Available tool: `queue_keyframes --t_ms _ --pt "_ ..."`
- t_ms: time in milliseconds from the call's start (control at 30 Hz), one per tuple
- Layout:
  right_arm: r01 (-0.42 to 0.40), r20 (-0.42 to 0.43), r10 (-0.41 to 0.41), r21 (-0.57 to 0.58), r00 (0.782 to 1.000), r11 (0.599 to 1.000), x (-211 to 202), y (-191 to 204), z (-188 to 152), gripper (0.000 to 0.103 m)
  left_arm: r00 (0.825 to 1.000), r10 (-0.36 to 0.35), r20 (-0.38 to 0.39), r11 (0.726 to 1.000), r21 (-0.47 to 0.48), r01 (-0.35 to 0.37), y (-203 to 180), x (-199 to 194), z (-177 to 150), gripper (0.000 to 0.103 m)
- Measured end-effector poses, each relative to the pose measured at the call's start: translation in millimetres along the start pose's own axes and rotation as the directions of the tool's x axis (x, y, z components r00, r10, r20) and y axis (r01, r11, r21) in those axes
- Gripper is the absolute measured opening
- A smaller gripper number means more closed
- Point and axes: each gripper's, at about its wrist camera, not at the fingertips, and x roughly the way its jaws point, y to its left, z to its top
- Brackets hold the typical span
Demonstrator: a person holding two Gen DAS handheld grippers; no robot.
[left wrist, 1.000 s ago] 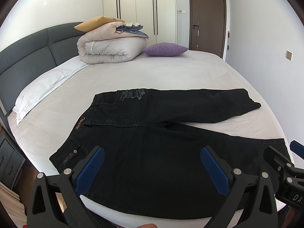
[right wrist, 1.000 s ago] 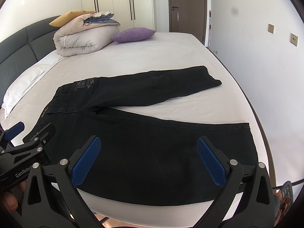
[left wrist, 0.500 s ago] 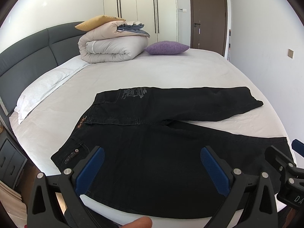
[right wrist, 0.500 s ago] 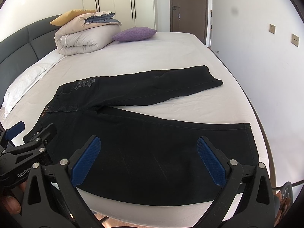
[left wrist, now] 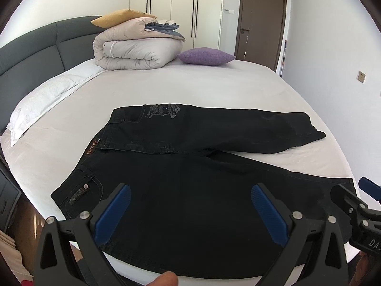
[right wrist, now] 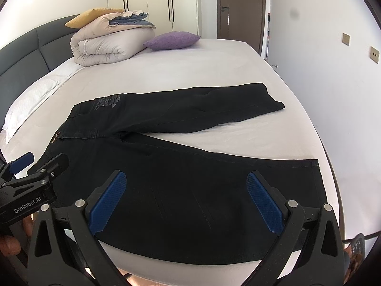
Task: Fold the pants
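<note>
Black pants [left wrist: 190, 171] lie flat on the white bed [left wrist: 190, 88], waistband to the left, the two legs spread apart to the right. They also show in the right wrist view [right wrist: 185, 166]. My left gripper [left wrist: 190, 205] is open and empty, held above the near leg close to the bed's front edge. My right gripper [right wrist: 185, 195] is open and empty, also above the near leg, further right. Each gripper shows at the edge of the other's view: the right one [left wrist: 362, 205], the left one [right wrist: 28, 174].
A rolled beige duvet [left wrist: 135, 50] with a yellow pillow and folded clothes on it lies at the far left by the grey headboard [left wrist: 28, 52]. A purple cushion [left wrist: 204, 56] lies beside it. White pillows [left wrist: 40, 102] lie at the left. A wall stands to the right.
Both views have lifted and drawn back slightly, so the pants sit a little lower in the frames. Both grippers stay open. The pants have not moved.
</note>
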Motion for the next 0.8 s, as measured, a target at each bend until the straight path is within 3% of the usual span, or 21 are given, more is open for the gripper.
queue_keyframes --t_ms 133,367,533,600,667,733,800 --pt "-0.01 0.01 0.01 -0.013 1.0 1.0 9.2 3.0 13.6 0.103 0.995 -0.101 -0.026 0.995 0.011 0.102 9.3 17.1 3.1 0.103" --pt "-0.084 0.019 0.086 -0.069 0.996 0.994 38.4 11.1 52.1 0.103 0.988 -0.123 -0.094 0.992 0.002 0.124 36.2 50.3 12.7 0.103" --pt "-0.188 -0.023 0.186 -0.139 0.982 0.972 78.1 12.1 83.2 0.103 0.996 -0.076 -0.043 0.988 0.133 0.081 69.5 86.7 72.0 0.103" --pt "-0.219 -0.038 0.216 -0.146 0.976 0.965 95.0 9.9 93.6 0.103 0.997 -0.059 -0.057 0.973 0.219 0.07 83.4 115.1 106.0 0.103" --pt "-0.274 -0.065 0.267 -0.131 0.961 0.953 112.6 4.8 103.6 0.103 0.991 -0.085 -0.107 0.953 0.282 0.112 97.1 147.4 134.4 0.103" --pt "-0.345 -0.095 0.336 -0.108 0.937 0.932 130.8 -1.8 111.9 0.103 0.969 -0.117 -0.218 0.919 0.346 0.189 110.2 191.3 160.5 0.103" --pt "-0.395 -0.12 0.382 -0.123 0.916 0.91 148.9 -5.2 120.4 0.103 0.957 -0.067 -0.283 0.892 0.414 0.185 120.5 230.5 177.0 0.103"
